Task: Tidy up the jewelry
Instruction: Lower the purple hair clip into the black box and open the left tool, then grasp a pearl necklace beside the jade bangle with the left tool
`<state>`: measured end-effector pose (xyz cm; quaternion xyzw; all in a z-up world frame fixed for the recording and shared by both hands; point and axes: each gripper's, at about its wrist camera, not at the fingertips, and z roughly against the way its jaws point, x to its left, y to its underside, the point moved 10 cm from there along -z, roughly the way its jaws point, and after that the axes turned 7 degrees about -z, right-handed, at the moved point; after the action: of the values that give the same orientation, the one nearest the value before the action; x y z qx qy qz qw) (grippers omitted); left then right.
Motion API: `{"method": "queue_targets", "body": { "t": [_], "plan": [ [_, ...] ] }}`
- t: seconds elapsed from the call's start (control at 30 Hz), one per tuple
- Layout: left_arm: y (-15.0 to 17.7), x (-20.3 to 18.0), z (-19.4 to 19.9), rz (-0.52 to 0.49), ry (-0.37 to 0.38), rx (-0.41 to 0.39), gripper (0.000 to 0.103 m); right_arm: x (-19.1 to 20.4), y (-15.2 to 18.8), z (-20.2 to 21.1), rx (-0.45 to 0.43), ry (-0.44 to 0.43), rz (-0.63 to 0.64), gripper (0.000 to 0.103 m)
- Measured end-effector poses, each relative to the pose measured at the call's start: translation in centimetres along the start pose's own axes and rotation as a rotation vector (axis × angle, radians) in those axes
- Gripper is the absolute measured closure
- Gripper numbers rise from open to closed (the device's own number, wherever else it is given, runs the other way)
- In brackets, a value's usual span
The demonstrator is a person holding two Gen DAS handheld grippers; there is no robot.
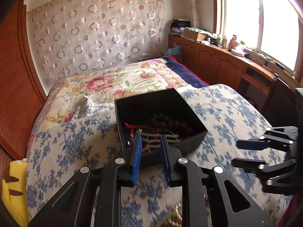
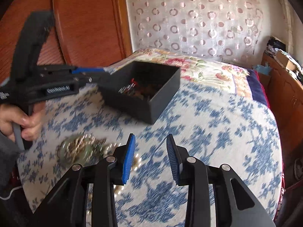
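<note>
- Beside the black box (image 2: 141,92), your blurred jewelry heap (image 2: 81,149) is half-hidden by the right gripper (image 2: 151,158).
- Left gripper (image 1: 151,158) and right: fingers apart, gripping nothing.
- Box contents are murky: beads, red cord.

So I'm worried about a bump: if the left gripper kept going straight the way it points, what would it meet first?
Probably the black box of jewelry: the left gripper is open and aimed at its near wall, though depth is hard to judge.
</note>
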<state>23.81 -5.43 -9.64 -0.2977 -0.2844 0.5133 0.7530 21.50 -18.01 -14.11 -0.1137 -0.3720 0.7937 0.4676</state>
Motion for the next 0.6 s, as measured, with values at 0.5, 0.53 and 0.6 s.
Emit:
{"method": "queue_targets", "body": {
  "t": [0.5, 0.53, 0.6],
  "plan": [
    [7.6, -2.9, 3.5, 0.040, 0.115, 0.048, 0.084, 2.2, 4.9, 0.6, 0.051, 0.007, 0.015, 0.067],
    [8.0, -3.3, 3.7, 0.039, 0.127, 0.052, 0.084, 2.4, 5.0, 0.7, 0.049, 0.010, 0.016, 0.067],
    [8.7, -4.1, 4.0, 0.028, 0.142, 0.058, 0.084, 2.7, 5.3, 0.9, 0.046, 0.016, 0.017, 0.067]
  ]
}}
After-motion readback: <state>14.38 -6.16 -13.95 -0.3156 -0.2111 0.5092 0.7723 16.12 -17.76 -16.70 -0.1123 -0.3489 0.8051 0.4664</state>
